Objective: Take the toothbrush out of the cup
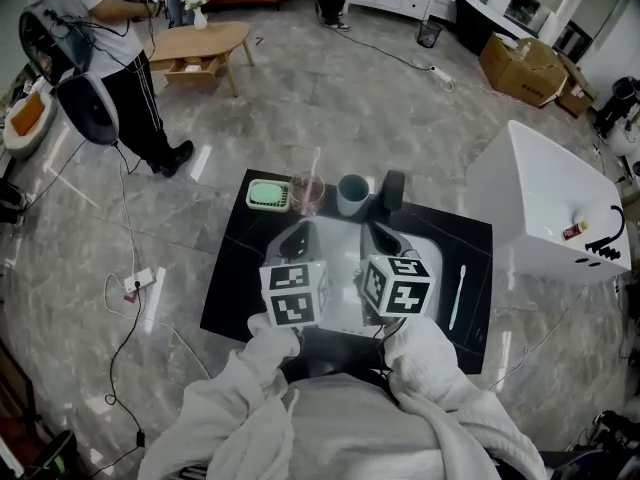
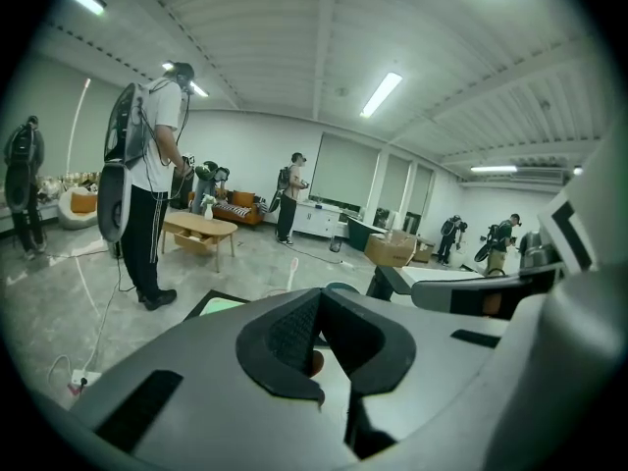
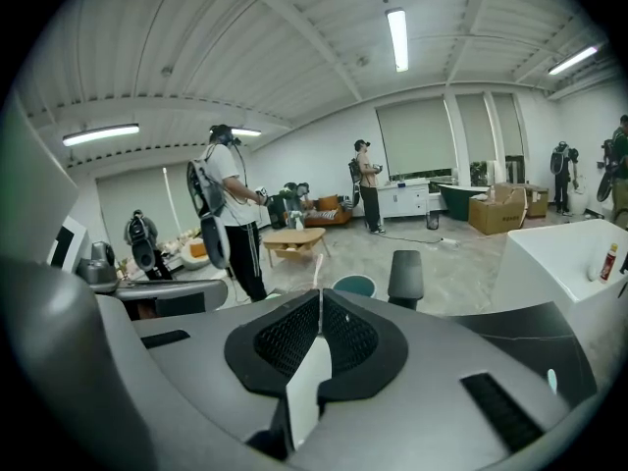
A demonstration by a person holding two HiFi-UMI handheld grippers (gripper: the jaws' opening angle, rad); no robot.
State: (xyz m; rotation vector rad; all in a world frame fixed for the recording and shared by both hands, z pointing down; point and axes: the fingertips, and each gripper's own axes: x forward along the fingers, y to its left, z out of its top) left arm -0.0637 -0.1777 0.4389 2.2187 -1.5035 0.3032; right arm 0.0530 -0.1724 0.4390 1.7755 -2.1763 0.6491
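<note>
A clear pinkish cup (image 1: pixel 307 196) stands at the far edge of the black table (image 1: pixel 240 288), with a pale toothbrush (image 1: pixel 314 168) upright in it. The toothbrush tip (image 2: pixel 292 268) also shows just over the jaws in the left gripper view, and as a thin toothbrush (image 3: pixel 318 268) straight ahead in the right gripper view. My left gripper (image 1: pixel 297 240) and right gripper (image 1: pixel 378 236) sit side by side over the table's middle, short of the cup. Both are shut with nothing between the pads: left gripper (image 2: pixel 319 349), right gripper (image 3: pixel 319 327).
Left of the cup lies a green soap dish (image 1: pixel 268 195); to its right stand a blue-grey cup (image 1: pixel 352 194) and a black upright object (image 1: pixel 393 190). A thin white stick (image 1: pixel 457 298) lies at the table's right. A white tub (image 1: pixel 545 208) stands right; a person (image 1: pixel 120 58) stands far left.
</note>
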